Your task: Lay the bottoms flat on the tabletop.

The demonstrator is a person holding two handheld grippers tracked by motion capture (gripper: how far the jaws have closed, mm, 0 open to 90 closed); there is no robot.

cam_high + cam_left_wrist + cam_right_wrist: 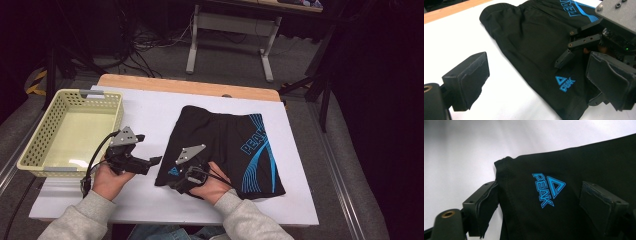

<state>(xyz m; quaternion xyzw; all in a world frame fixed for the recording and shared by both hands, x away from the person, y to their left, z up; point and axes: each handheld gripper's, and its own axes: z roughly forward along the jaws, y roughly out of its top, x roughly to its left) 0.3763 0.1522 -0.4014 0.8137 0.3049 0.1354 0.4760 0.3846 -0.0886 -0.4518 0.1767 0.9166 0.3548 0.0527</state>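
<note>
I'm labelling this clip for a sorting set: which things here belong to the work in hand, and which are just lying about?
In the work:
- black shorts, lying flat on the white table top
- right gripper, jaws open at the shorts' near left corner
- left gripper, open, beside the shorts

Not in use now:
- yellow basket, at the table's left
- desk frame behind
</note>
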